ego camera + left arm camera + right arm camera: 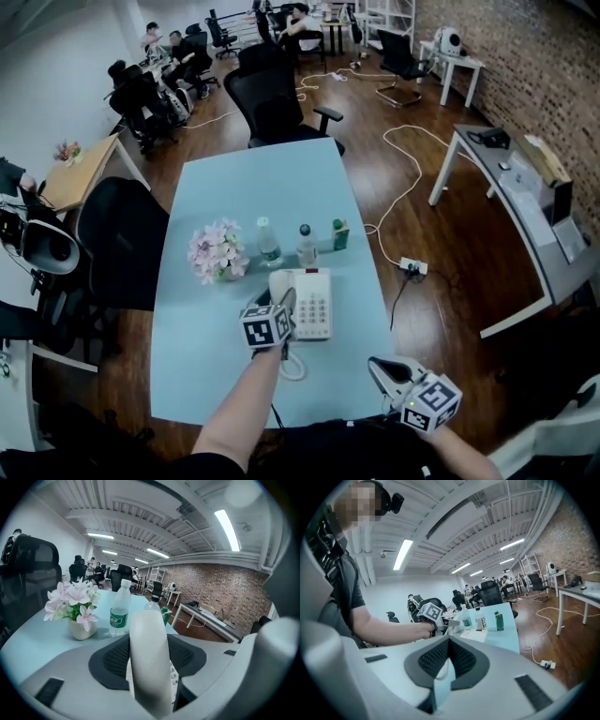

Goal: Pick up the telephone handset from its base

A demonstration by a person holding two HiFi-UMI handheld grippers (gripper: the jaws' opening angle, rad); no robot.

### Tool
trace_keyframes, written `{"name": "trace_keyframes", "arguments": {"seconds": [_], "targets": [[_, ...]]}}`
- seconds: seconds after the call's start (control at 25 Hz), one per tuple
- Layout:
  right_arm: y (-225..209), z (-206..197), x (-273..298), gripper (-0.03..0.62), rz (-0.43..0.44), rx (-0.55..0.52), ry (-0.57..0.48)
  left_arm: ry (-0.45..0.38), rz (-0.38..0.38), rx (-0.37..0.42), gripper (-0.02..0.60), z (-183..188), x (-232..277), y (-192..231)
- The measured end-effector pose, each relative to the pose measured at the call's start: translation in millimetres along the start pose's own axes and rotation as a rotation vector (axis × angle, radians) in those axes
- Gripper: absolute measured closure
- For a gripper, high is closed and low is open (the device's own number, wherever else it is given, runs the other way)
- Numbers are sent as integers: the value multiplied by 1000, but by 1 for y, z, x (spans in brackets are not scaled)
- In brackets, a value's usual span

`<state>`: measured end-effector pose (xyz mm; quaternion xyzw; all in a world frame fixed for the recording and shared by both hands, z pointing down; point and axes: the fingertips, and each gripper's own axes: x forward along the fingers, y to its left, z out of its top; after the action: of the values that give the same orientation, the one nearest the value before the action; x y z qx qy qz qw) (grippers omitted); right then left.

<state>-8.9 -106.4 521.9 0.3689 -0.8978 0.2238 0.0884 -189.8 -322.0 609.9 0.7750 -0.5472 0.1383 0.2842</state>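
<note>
The left tool (285, 305) is clamped on the white handset (150, 658) at the left edge of the phone base (315, 302), mid-frame on the blue bench (253, 187). The right tool (376, 365), jaws together and empty, sits at lower right.

**Open office, brick along one side**

A long light-blue table (281, 187) stands on a dark wooden floor (441, 225), with black office chairs (277, 103) beside it. A brick wall (525, 56) runs along the right, a grey desk (487, 164) before it. Strip lights (227, 524) hang from the white ceiling (140, 522).
</note>
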Motion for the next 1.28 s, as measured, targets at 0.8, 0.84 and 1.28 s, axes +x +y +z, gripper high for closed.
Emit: {"name": "trace_keyframes", "arguments": {"seconds": [0.8,0.84,1.28], "targets": [[41,-7,-36,579,356,-138,45,-328,-81,-161,342,-16,-231,-89],[41,-9,-40,579,367,-144,52,-335,-67,-159,342,-21,-239,-94],[60,-39,-70,580,460,-231,125,-375,4,-190,342,-58,-286,-130]]}}
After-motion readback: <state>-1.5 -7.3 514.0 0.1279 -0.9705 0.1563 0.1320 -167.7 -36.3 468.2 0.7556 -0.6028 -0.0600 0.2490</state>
